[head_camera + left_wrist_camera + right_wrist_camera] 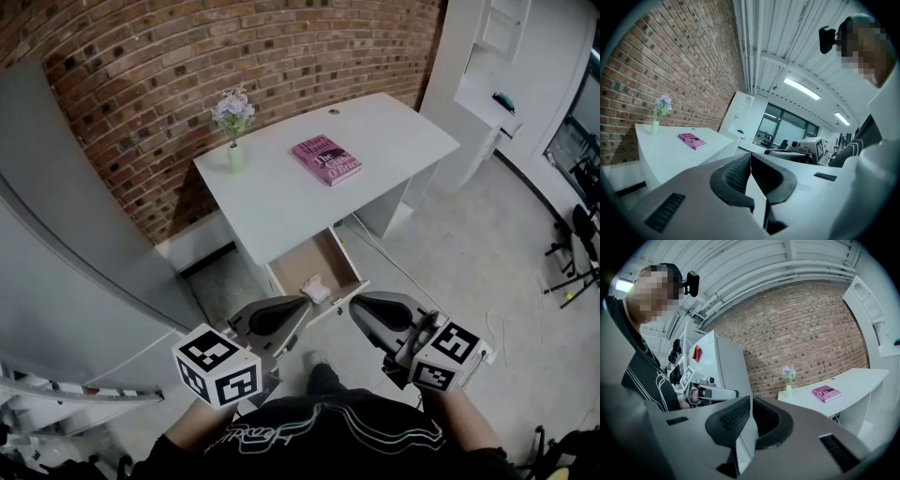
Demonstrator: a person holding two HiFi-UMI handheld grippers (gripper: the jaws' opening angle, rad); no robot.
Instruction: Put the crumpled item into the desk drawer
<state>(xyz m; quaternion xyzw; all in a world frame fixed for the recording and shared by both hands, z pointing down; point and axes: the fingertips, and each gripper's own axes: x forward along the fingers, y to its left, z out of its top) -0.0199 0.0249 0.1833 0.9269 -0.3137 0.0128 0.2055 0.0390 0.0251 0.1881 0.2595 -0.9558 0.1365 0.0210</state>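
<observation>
The white crumpled item (314, 287) lies inside the open desk drawer (292, 269), near its front right corner. The drawer stands pulled out from under the white desk (281, 202). Close to my body, just in front of the drawer's front edge, my left gripper (302, 307) and right gripper (356, 305) point toward each other. Both are shut with nothing between the pads. In the left gripper view the black pads (736, 176) meet, and in the right gripper view the pads (733, 420) meet as well. Neither gripper touches the crumpled item.
A pink book (326, 158) and a small vase of purple flowers (233, 122) sit on the desk top. A brick wall (187, 56) runs behind it. A grey cabinet (66, 216) stands at the left and white shelving (487, 84) at the right.
</observation>
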